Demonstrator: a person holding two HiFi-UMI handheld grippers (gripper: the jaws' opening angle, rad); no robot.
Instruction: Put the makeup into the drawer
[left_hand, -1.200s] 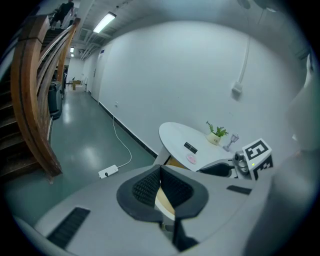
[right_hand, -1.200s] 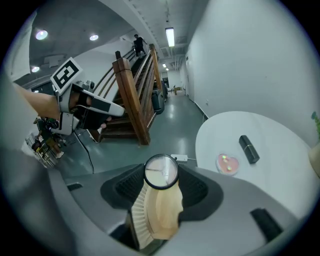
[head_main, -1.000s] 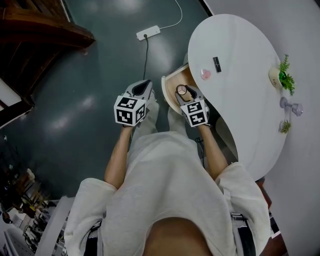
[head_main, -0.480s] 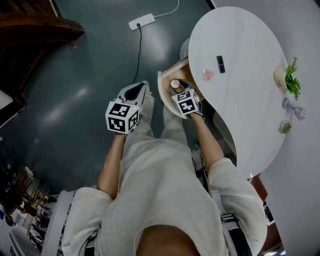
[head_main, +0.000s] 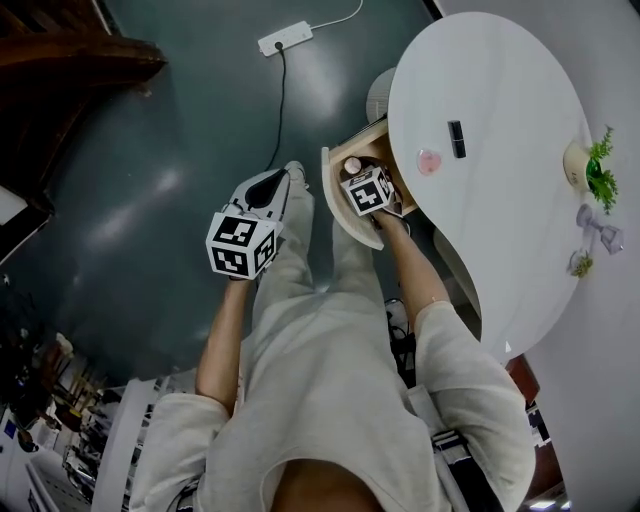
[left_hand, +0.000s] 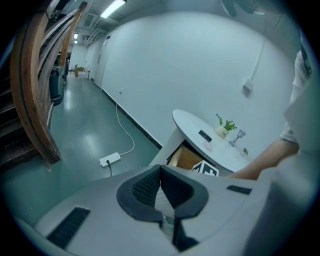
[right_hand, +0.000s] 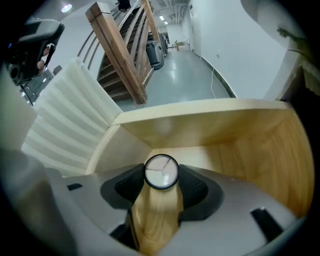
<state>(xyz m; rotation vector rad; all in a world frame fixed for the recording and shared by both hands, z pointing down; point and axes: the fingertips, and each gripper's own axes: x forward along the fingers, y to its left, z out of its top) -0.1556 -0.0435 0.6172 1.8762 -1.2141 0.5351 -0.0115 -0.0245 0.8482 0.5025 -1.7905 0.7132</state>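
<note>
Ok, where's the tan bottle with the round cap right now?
In the right gripper view, the tan bottle is clamped in the right gripper, cap pointing into the open drawer; the head view shows that drawer at the white table, left edge.

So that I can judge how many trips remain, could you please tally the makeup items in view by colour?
Pink: 1, the pink compact on the table
Black: 1, the black tube on the table
Tan: 1, the tan bottle held in the right gripper at the drawer
Total: 3
</note>
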